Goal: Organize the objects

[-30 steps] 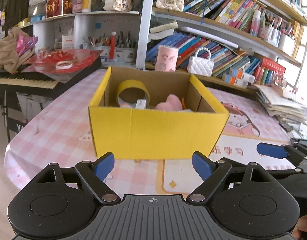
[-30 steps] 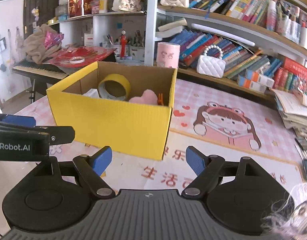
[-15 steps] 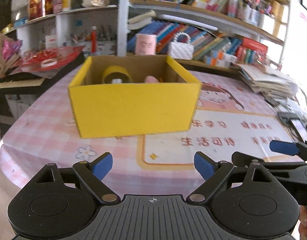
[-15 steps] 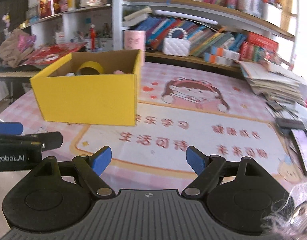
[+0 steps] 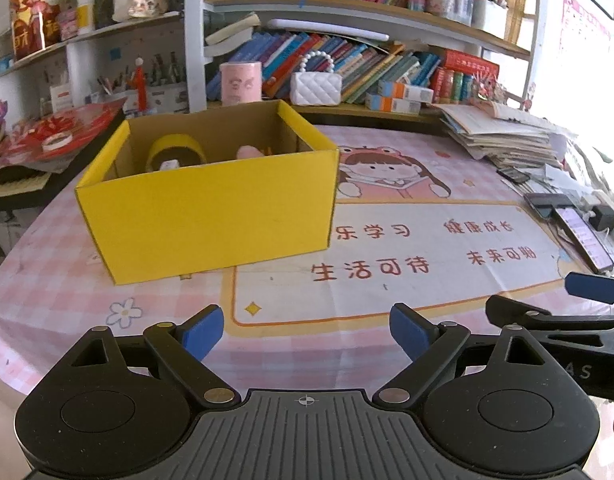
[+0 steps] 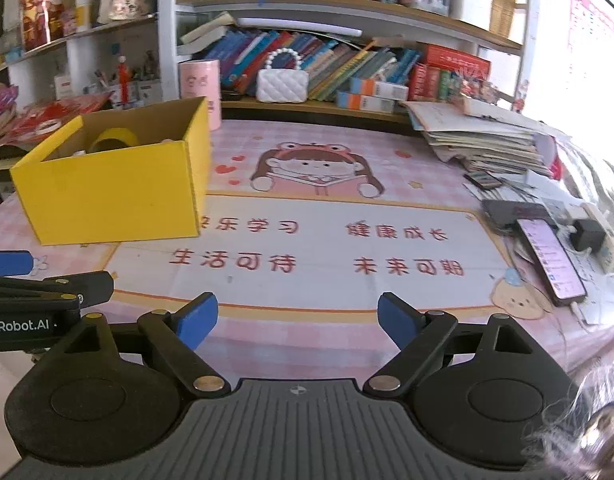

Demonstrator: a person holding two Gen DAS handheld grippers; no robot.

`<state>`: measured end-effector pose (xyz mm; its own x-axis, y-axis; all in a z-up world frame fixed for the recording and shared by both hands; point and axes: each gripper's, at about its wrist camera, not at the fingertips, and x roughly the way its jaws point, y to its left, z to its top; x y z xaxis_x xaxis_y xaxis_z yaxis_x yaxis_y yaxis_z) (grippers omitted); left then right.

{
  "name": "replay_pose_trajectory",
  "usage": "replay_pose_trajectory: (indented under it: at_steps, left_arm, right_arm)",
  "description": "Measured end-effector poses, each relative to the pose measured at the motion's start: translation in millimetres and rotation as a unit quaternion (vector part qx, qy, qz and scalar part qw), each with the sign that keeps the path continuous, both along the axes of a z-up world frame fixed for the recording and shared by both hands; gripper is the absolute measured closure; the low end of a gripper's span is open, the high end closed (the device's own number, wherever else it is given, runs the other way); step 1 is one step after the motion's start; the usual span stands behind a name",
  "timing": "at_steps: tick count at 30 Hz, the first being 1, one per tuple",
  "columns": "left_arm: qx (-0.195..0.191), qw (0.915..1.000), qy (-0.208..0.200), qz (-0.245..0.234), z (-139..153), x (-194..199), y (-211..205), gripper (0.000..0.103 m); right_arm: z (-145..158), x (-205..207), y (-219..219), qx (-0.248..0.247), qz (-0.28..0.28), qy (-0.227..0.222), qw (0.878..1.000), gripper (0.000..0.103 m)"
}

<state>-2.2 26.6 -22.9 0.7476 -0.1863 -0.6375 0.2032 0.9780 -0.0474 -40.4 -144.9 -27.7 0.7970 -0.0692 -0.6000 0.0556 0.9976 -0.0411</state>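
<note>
Pink checked surface (image 5: 51, 280) carries the yellow box (image 5: 211, 216) far left, tape (image 5: 175, 148) inside, while left tongs (image 5: 305, 332) gape empty and right tongs (image 6: 297, 320), empty, are opening, so scan right for strays first.

The open yellow cardboard box (image 5: 211, 216) hides most of its load behind its near wall: only the upper arc of a yellow roll of tape (image 5: 175, 146) and the top of a soft pink item (image 5: 249, 152) show above the rim, and the small white piece (image 5: 167, 165) beside the roll is too small to identify. From the right wrist view the box (image 6: 115, 196) is cut by its own wall too, leaving just a sliver of the tape roll (image 6: 111, 138). The other handheld gripper's black frame (image 5: 579, 332) runs off the right edge. The stacked papers (image 6: 483, 136) wash out in glare toward the window. The dark phone's lit screen (image 6: 551, 258) is unreadable.
</note>
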Motion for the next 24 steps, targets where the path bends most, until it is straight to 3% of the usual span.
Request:
replay_pose_trajectory:
  at_steps: [10, 24]
  left_arm:
    - [0.030, 0.9993, 0.011, -0.018, -5.4, -4.9, -22.1, 0.007]
    - [0.043, 0.9990, 0.016, 0.004, -5.1, -10.2, -25.0, 0.001]
  right_arm:
    - [-3.2, -10.6, -20.3, 0.008, -0.033, 0.007, 0.999, 0.012]
    - [-7.8, -14.9, -27.0, 0.017, -0.047, 0.020, 0.999, 0.005]
